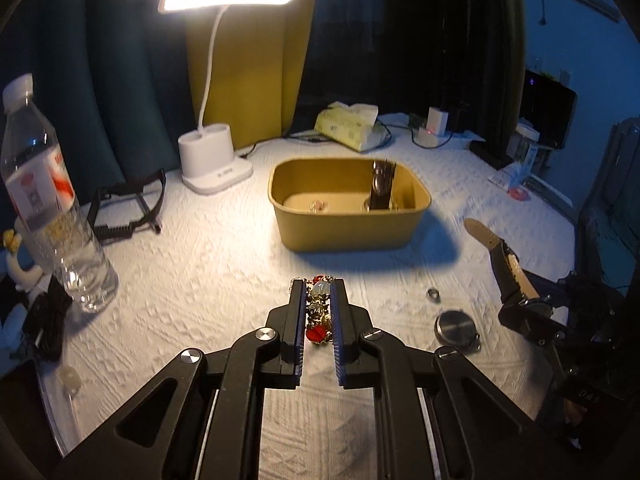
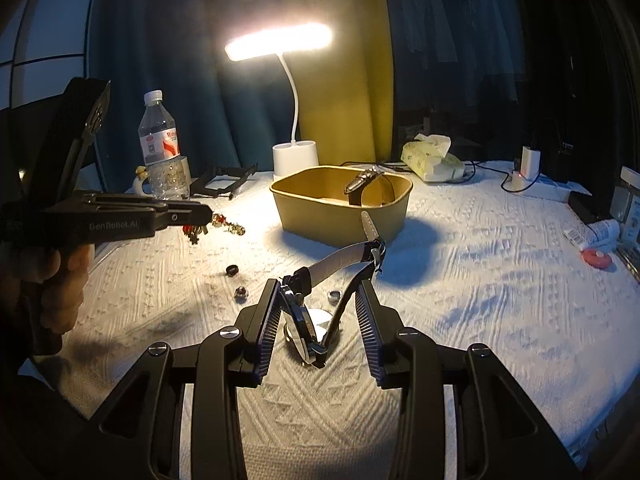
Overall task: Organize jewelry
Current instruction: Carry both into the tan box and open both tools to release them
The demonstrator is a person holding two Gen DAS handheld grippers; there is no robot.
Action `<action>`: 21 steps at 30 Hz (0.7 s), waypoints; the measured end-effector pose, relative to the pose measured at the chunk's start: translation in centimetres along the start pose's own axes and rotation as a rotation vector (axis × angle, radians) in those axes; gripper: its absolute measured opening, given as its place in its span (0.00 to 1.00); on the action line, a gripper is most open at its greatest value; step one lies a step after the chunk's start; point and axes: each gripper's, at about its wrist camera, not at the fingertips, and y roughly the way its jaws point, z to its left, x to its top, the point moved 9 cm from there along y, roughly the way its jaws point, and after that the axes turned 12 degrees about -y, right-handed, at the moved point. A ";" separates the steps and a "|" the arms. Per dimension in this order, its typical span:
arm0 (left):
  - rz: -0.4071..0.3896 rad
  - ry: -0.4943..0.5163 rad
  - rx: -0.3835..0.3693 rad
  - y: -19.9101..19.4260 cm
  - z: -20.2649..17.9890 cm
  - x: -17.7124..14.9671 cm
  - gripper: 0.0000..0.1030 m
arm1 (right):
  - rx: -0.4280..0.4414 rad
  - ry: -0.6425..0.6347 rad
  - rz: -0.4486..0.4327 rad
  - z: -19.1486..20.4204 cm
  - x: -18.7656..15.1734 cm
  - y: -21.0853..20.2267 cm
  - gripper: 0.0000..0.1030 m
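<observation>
My left gripper (image 1: 318,286) is shut on a gold chain bracelet with red and clear beads (image 1: 319,314), held above the white cloth in front of the yellow box (image 1: 348,224). In the right wrist view the left gripper (image 2: 206,214) shows at left with the bracelet (image 2: 224,222) dangling. My right gripper (image 2: 318,286) holds a black-strapped wristwatch (image 2: 304,322) between its jaws; the strap loops up toward the box (image 2: 340,216). The same watch (image 1: 512,272) shows at right in the left wrist view. A dark watch (image 1: 382,184) leans inside the box.
Small rings (image 2: 241,292) (image 2: 232,270) (image 2: 334,296) and a round metal disc (image 1: 456,328) lie on the cloth. A water bottle (image 1: 48,200) stands at left, a lit desk lamp (image 1: 216,160) behind the box, a tissue pack (image 1: 348,124) and chargers at the back.
</observation>
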 end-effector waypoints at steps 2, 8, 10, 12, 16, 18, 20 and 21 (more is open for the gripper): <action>-0.020 0.002 -0.003 -0.1 -0.2 0.8 0.13 | -0.001 -0.008 -0.008 -0.2 0.4 0.2 0.37; -0.055 0.013 -0.007 0.2 -0.6 2.7 0.13 | -0.010 -0.033 -0.032 -1.0 1.9 1.1 0.37; -0.063 0.017 -0.009 0.4 -0.7 3.3 0.13 | -0.014 -0.041 -0.040 -1.3 2.5 1.5 0.37; -0.069 0.025 -0.010 0.7 -0.8 3.8 0.13 | -0.020 -0.049 -0.050 -1.8 3.0 1.8 0.37; -0.084 0.038 -0.011 1.3 -1.1 4.7 0.13 | -0.028 -0.062 -0.065 -2.4 4.0 2.5 0.37; -0.085 0.038 -0.014 1.7 -1.1 5.1 0.13 | -0.029 -0.068 -0.067 -2.7 4.4 3.0 0.37; -0.086 0.034 -0.017 2.1 -1.1 5.4 0.13 | -0.004 -0.056 -0.049 -2.9 4.6 3.6 0.37; -0.085 0.030 -0.021 2.3 -1.0 5.5 0.13 | 0.008 -0.049 -0.052 -3.0 4.7 3.7 0.37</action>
